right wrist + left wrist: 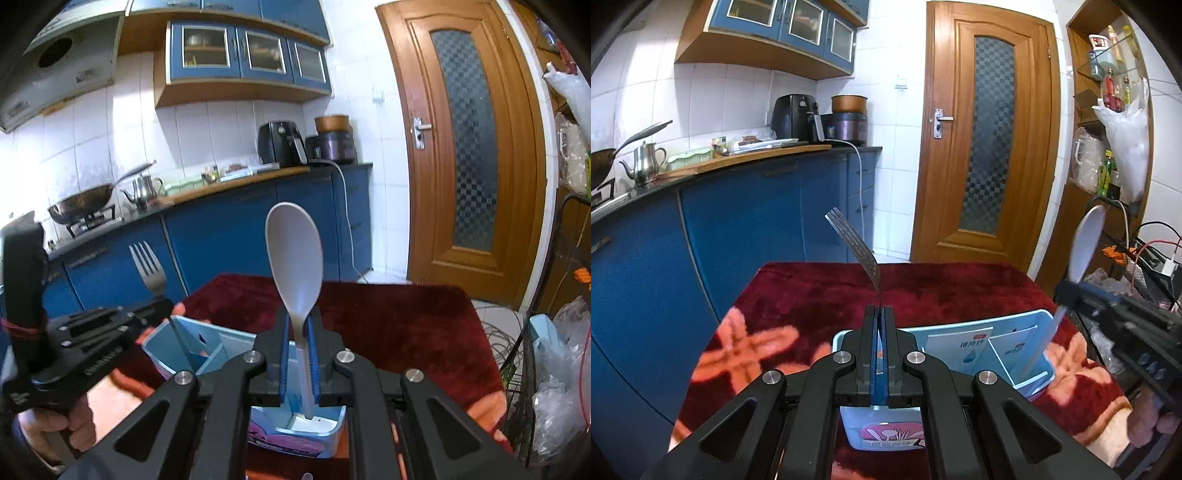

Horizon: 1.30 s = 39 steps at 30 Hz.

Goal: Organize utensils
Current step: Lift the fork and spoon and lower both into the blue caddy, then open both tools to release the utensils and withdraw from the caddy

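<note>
My left gripper (880, 314) is shut on a metal fork (856, 248), tines up, over the light blue utensil holder (1015, 343). In the right wrist view the same gripper (162, 304) holds the fork (149, 266) with its handle reaching down into the holder's left compartment (192, 347). My right gripper (300, 325) is shut on a white plastic spoon (294, 254), bowl up, its handle end standing in the holder's near compartment (314, 422). In the left wrist view the spoon (1084, 247) and right gripper (1067, 295) are at the right.
The holder stands on a table with a dark red flowered cloth (812, 295). Blue kitchen cabinets (757, 214) with a counter, kettle and wok run along the left. A wooden door (986, 147) is behind. Wire racks with bags and cables (554, 369) stand at the right.
</note>
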{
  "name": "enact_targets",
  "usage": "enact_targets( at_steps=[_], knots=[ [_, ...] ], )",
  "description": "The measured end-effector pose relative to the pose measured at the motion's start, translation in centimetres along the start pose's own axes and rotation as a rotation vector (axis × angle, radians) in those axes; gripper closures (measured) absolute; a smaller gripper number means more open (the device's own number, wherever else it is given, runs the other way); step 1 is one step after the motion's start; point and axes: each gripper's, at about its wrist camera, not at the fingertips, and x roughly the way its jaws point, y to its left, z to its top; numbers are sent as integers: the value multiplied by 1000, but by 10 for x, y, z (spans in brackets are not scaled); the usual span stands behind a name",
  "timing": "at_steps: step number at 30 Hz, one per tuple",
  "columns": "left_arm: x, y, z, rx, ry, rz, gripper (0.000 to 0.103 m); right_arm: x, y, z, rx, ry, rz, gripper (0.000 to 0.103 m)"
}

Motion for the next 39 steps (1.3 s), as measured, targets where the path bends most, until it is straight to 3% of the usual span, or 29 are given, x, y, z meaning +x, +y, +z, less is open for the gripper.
enact_targets(
  at_steps=[12,15,17,26,39],
  knots=[
    [15,1,-17,-19,56,-31,99,19,-10,-20,56,102,19,90],
    [12,2,-17,-37,61,-28,83,14,-10,-18,69,88,23,74],
    [7,3,-17,-46,65,-40,76,8,-9,-17,69,71,23,74],
    [-27,-3,-18,-33,73,-88,75,-25,1,-16,73,40,13,73],
    [-88,-7,-40,-12,157,-110,75,-74,13,-52,150,143,18,72]
  ],
)
